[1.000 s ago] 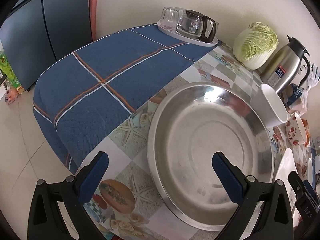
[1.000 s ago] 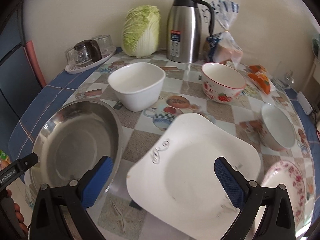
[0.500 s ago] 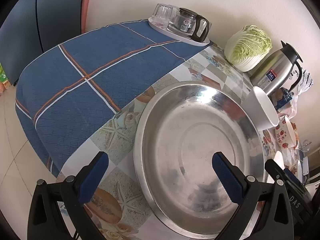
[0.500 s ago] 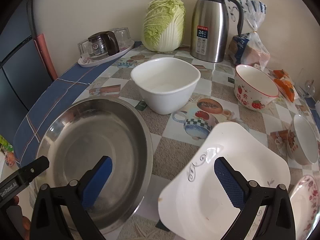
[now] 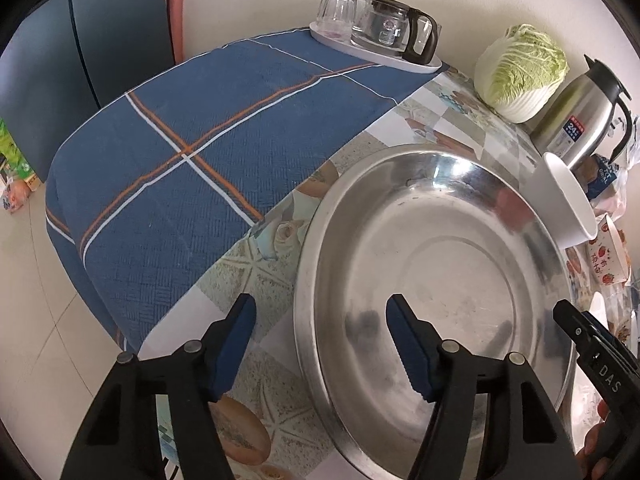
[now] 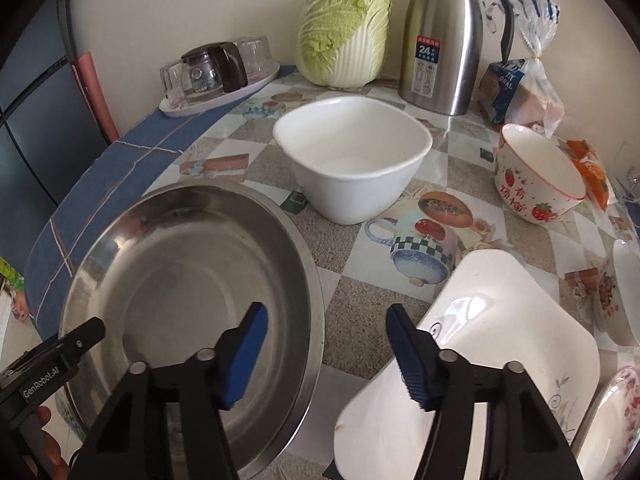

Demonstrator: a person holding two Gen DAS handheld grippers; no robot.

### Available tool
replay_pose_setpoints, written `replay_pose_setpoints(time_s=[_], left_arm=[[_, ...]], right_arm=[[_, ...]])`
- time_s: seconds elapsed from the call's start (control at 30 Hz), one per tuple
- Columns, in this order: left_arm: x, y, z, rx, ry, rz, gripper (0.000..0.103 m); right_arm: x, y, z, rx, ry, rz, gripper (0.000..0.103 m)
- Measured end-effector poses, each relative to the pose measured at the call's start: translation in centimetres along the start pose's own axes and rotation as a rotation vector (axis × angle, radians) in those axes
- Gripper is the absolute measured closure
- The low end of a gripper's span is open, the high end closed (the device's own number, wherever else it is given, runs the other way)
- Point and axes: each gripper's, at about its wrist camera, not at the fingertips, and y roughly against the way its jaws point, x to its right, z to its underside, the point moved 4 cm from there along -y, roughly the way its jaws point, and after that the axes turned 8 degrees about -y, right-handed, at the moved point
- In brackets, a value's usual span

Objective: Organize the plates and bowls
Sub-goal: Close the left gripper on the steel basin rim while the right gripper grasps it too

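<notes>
A big steel basin (image 5: 440,264) sits on the patterned table. My left gripper (image 5: 322,328) straddles its left rim, one finger outside over the table and one inside; the jaws are closing and the pads are not touching the rim. My right gripper (image 6: 324,328) straddles the basin's (image 6: 188,280) right rim the same way, jaws closing, pads apart from the metal. To the right lies a white square plate (image 6: 488,344). Behind stand a white square bowl (image 6: 352,160) and a strawberry bowl (image 6: 536,180).
A floral plate (image 6: 616,412) and another bowl (image 6: 628,288) lie at the right edge. At the back stand a cabbage (image 6: 344,28), a steel flask (image 6: 444,36), a bread bag (image 6: 524,80) and a tray with a glass pot (image 6: 216,76). A blue cloth (image 5: 192,152) covers the table's left end.
Both grippers' jaws have narrowed from wide open. The right gripper has shifted left, from over the white plate to the basin's right rim. The left gripper has stayed over the left rim.
</notes>
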Motion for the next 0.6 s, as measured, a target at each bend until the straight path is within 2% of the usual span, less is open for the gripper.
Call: replay_pose_setpoints(time_s=[0.13, 0.2, 0.47, 0.6], left_arm=[[0.1, -0.2, -0.3, 0.007, -0.02, -0.004, 0.048], [0.2, -0.3, -0.5, 0.012, -0.028, -0.007, 0.056], [0.7, -0.5, -0.8, 0.021, -0.035, -0.023, 0.069], [0.6, -0.5, -0.8, 0.015, -0.03, -0.048, 0.074]], right_arm=[[0.0, -0.9, 0.2, -0.031, -0.013, -0.008, 0.051], [0.2, -1.3, 0.3, -0.06, -0.033, -0.025, 0.059], [-0.1, -1.5, 0.7, -0.078, -0.028, -0.079, 0.085], [-0.5, -1.4, 0.8, -0.092, -0.012, -0.07, 0.085]])
